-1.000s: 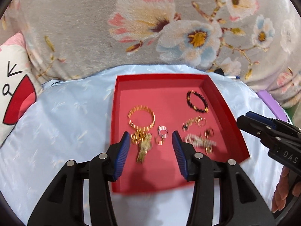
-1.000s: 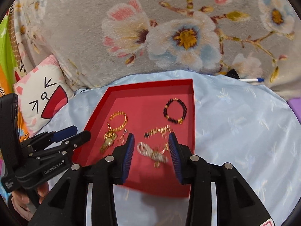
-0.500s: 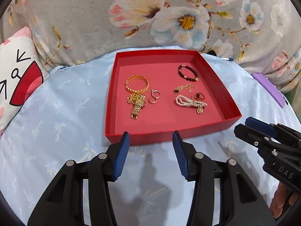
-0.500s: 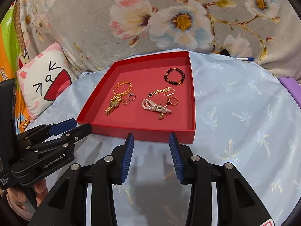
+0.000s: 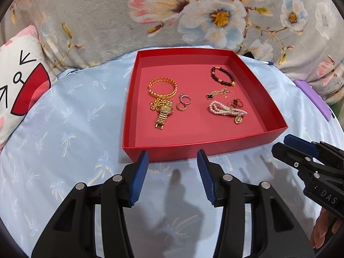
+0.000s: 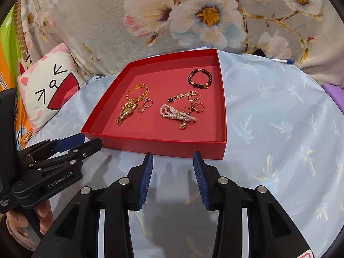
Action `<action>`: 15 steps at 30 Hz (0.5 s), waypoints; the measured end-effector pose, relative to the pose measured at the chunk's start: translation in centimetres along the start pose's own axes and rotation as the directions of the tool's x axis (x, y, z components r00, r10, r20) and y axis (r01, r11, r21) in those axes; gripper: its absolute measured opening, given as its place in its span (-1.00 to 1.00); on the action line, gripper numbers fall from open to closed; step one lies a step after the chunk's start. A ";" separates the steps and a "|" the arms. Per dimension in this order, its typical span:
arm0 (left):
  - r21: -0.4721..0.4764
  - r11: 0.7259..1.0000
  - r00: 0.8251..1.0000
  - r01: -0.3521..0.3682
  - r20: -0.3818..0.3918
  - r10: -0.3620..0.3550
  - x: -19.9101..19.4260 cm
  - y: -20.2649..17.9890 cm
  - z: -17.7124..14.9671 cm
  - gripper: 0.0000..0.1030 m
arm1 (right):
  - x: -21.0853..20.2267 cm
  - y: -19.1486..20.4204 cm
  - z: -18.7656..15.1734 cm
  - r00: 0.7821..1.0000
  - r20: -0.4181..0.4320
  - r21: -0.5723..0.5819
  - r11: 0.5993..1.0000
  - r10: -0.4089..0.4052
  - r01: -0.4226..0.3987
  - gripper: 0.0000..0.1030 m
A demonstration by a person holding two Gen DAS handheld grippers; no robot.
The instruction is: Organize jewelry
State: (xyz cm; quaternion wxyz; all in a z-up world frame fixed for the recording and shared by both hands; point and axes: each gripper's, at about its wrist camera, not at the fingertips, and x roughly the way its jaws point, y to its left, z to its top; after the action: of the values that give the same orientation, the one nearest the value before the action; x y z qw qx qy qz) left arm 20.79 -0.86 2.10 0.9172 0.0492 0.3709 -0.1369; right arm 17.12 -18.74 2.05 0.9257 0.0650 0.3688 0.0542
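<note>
While both hand-held grippers, left point(image 5: 173, 157) and right point(image 6: 173, 158), hovered with jaws apart and empty, the jewelry (gold watch point(image 5: 163, 112), pearl bracelet point(image 5: 225, 110), dark bead bracelet point(image 5: 222, 76)) lay inside the red tray point(image 5: 193, 150) just beyond their fingertips.

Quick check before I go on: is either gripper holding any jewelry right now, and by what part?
Nothing is held. The left gripper and right gripper are both open and empty, short of the red tray.
</note>
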 end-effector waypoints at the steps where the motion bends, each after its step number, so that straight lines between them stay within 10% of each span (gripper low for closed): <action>1: -0.005 1.000 1.000 -0.004 0.001 0.004 0.1 0.2 -0.1 -0.12 | 0.1 -0.1 -0.1 1.000 0.001 0.001 1.000 -0.003 0.003 -0.24; 15: 0.013 0.998 0.997 -0.065 0.050 0.064 1.0 -0.7 -2.1 0.08 | 1.7 0.3 -2.0 0.996 0.030 -0.038 0.996 -0.081 0.082 -0.03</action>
State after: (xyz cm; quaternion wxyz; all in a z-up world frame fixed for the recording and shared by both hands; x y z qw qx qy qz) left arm 19.85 -1.33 -0.12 0.9296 0.0646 0.3455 -0.1113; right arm 16.97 -18.05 -0.47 0.9333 0.0325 0.3569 0.0228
